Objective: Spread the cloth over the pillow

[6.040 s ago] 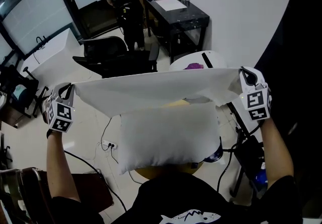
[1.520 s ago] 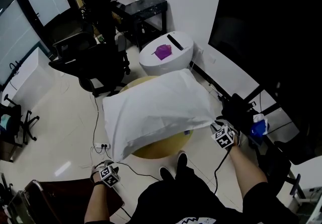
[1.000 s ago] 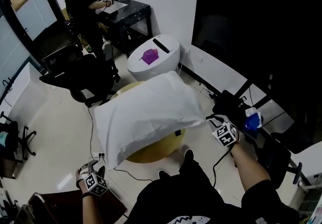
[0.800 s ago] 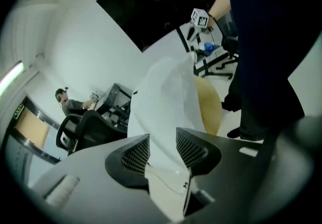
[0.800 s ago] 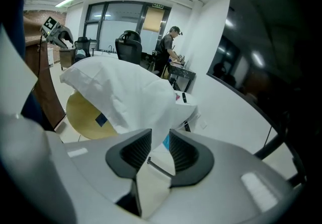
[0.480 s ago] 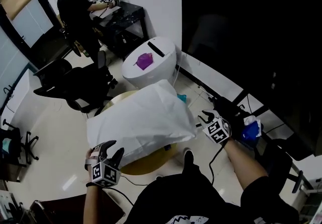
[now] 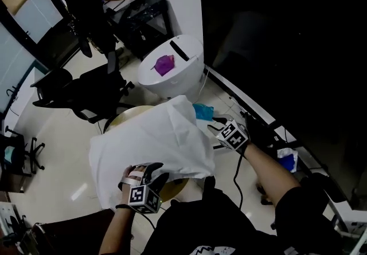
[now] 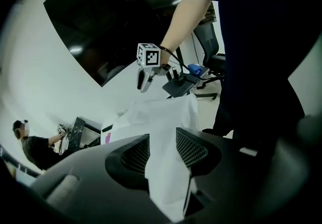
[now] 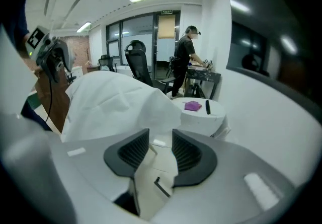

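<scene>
The cloth (image 7: 155, 139) lies draped over the pillow (fully hidden under it), ahead of the left claw and just beside the right. The round counter (image 7: 121, 116) shows beyond both claws, under the bundle. The left claw (image 8: 162, 150) grips the cloth's near edge, with fabric running down between its pads. The right claw (image 9: 160, 150) has just been opening. Its jaws stand apart and pinch nothing, and I cannot tell whether the pale patch between them is cloth or floor. The spreading looks nearly done. Next the left claw should let go and both should draw clear without dragging the cloth.
</scene>
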The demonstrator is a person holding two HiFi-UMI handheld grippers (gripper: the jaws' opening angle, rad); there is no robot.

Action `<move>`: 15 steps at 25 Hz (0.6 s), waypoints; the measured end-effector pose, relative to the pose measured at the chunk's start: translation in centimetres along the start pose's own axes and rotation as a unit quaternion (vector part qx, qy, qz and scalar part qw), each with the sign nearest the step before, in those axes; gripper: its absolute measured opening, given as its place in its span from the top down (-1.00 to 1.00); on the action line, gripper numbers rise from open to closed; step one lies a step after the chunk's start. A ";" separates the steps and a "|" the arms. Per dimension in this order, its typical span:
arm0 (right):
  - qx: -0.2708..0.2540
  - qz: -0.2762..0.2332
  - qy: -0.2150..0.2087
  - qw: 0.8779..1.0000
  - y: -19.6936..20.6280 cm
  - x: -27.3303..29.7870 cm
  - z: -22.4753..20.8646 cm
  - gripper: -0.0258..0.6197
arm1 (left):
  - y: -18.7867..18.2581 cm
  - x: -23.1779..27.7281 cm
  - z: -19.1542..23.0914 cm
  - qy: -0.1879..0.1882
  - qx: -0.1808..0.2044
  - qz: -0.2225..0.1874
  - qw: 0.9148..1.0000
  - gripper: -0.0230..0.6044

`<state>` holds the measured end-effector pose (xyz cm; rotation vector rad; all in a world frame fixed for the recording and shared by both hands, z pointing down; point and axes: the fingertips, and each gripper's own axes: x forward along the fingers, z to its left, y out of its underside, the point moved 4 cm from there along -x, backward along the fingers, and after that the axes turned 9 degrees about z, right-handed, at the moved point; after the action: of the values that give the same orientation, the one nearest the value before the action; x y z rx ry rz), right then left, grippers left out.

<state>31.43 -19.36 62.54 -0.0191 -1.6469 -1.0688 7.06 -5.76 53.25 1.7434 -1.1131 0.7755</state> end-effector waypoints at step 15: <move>-0.273 0.087 -0.001 0.958 1.1 13.4 -2.7 0.33 | -4.1 6.2 -2.5 0.021 0.029 0.039 0.999 0.43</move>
<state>28.94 -27.02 73.61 -0.5173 -1.2781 -1.3510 13.21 -4.92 58.05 1.7318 -1.1468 0.8950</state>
